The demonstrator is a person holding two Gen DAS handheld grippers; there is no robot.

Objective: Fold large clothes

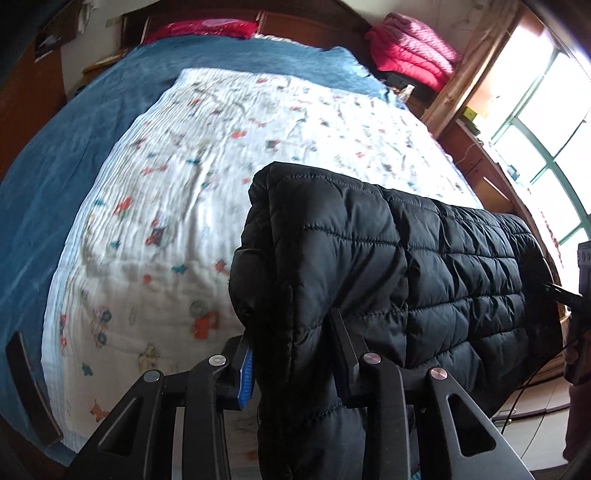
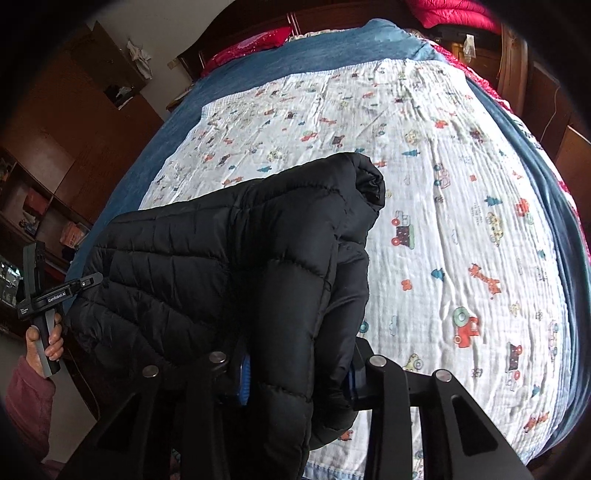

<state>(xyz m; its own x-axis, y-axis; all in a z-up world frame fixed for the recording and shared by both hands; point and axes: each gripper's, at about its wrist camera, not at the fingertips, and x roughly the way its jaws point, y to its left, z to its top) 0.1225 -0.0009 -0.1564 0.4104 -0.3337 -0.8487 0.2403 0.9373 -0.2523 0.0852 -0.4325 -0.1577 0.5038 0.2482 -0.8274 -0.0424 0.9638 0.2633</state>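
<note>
A black quilted puffer jacket (image 1: 399,266) hangs in the air above the foot of the bed, stretched between both grippers. My left gripper (image 1: 291,350) is shut on the jacket's left end, with a thick fold pinched between its blue-padded fingers. My right gripper (image 2: 299,365) is shut on the other end of the jacket (image 2: 236,258), whose bulky folds hide most of its fingers. In the right wrist view the left gripper (image 2: 88,280) shows at the far left, held by a hand in a pink sleeve.
Below lies a bed with a white cartoon-print quilt (image 1: 207,177) over a blue blanket (image 1: 55,177). Red pillows (image 1: 207,27) lie at the headboard, and a folded pink-red duvet (image 1: 413,51) sits at the far right. A window (image 1: 546,122) is on the right, wooden shelves (image 2: 44,206) on the left.
</note>
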